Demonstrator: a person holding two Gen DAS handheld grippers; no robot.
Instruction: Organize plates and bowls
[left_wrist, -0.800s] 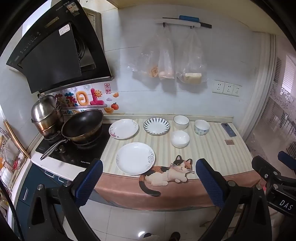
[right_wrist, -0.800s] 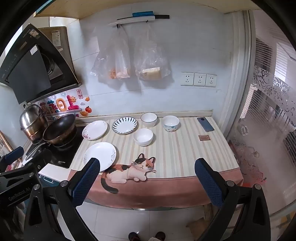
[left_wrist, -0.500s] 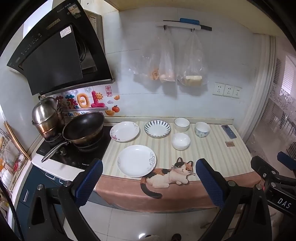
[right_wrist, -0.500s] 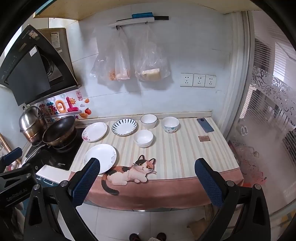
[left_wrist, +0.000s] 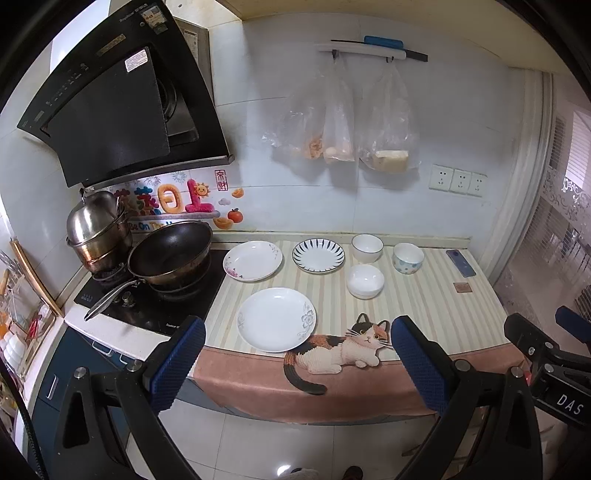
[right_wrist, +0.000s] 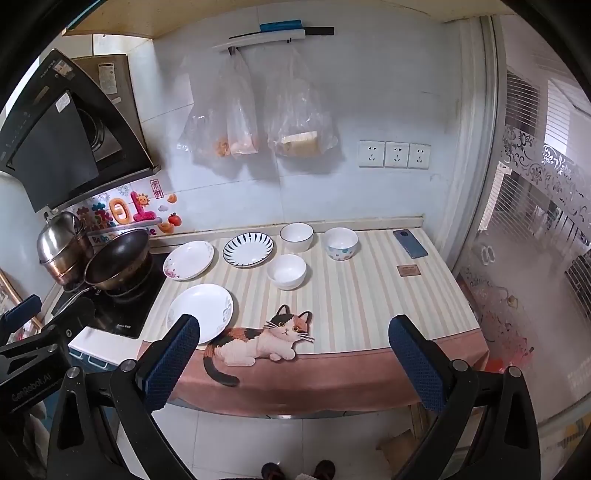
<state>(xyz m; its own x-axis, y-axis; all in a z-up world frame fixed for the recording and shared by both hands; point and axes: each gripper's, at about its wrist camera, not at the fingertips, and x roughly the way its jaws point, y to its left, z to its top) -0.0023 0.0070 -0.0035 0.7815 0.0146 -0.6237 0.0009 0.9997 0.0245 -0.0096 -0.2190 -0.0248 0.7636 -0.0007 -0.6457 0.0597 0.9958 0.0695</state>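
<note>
Both wrist views stand back from desk (left_wrist: 424, 295), angled downward toward wall; left view further left; both share dishes.

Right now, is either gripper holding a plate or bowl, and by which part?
Nothing is held. The left gripper and right gripper both stand wide open, short of the counter; no plate or bowl is between their fingers.
</note>
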